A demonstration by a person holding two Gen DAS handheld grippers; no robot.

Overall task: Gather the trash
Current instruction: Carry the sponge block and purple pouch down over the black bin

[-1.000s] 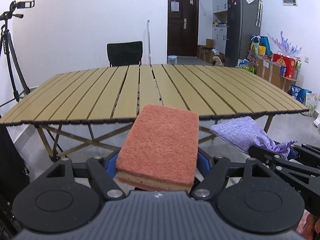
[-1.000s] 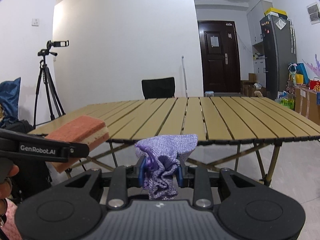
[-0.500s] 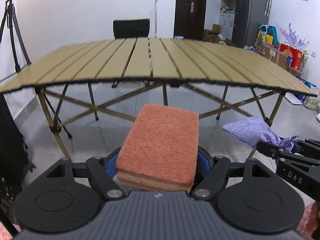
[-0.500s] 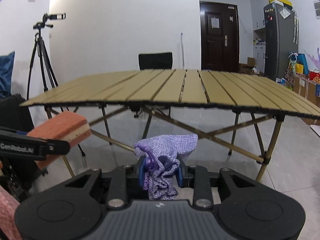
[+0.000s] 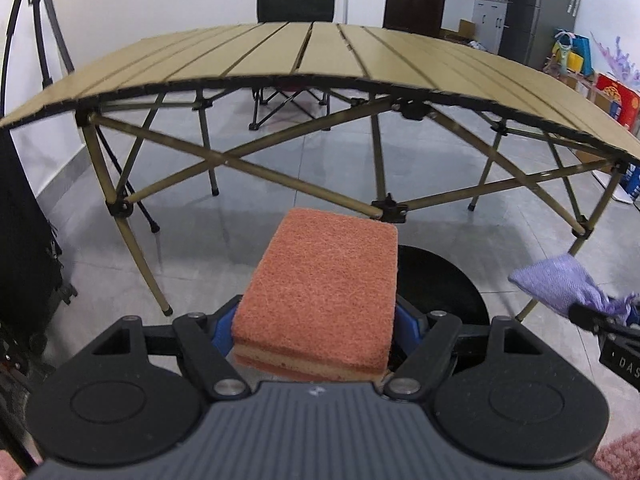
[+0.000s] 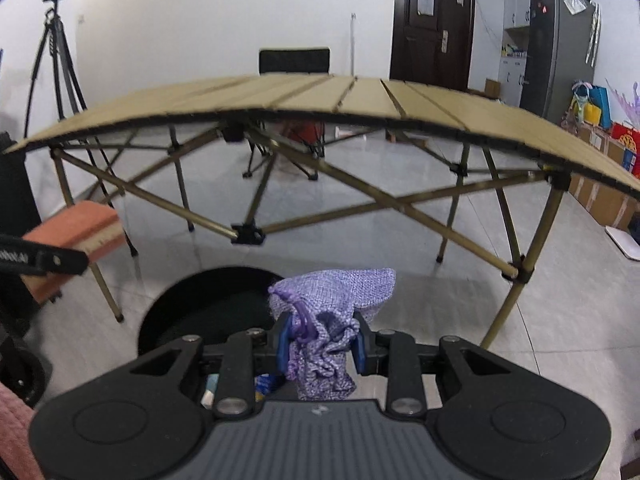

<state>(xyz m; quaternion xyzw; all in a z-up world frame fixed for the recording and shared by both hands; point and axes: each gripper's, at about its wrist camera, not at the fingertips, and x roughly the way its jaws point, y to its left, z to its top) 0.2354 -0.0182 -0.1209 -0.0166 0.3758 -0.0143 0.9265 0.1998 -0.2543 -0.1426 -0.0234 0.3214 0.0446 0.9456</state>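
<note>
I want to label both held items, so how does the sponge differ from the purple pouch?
The sponge is orange, a flat firm block; the pouch is purple woven cloth, crumpled, with a drawstring. The sponge fills wide jaws of the left gripper; the pouch is pinched in the narrow right gripper. Both are held above the black bin.

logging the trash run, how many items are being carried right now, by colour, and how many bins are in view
orange: 1, the sponge in the left gripper
purple: 1, the drawstring pouch in the right gripper
black: 1, the round bin on the floor below
total: 3
</note>
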